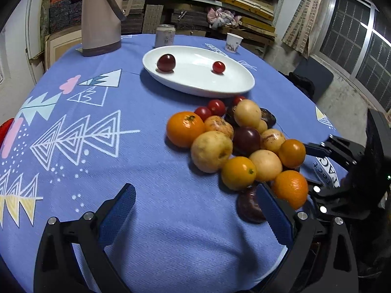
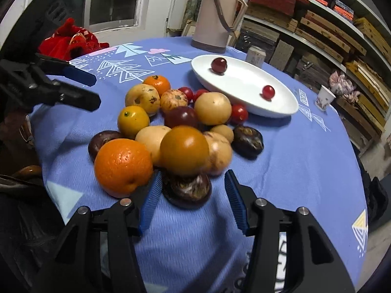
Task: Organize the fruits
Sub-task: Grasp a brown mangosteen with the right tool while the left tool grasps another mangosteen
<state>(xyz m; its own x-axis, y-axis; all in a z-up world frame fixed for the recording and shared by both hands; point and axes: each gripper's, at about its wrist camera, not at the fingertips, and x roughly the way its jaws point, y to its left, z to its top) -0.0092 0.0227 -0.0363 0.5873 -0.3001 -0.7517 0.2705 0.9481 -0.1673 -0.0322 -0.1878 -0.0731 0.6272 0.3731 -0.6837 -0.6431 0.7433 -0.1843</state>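
A pile of fruit (image 1: 242,144) lies on the blue tablecloth: oranges, yellow fruits, dark purple fruits and cherry tomatoes. A white oval plate (image 1: 195,85) behind it holds a dark red plum (image 1: 166,62) and a cherry tomato (image 1: 218,67). My left gripper (image 1: 195,205) is open and empty above bare cloth, its right finger beside a dark purple fruit (image 1: 248,206). My right gripper (image 2: 193,190) is open, its fingers on either side of a dark brown fruit (image 2: 188,190) at the pile's near edge, under an orange (image 2: 184,150). The plate also shows in the right wrist view (image 2: 276,109).
A pink thermos jug (image 1: 101,14), a drink can (image 1: 165,35) and a paper cup (image 1: 233,42) stand at the table's far side. A red cloth (image 2: 70,40) lies beyond the table edge. Shelves of boards fill the background.
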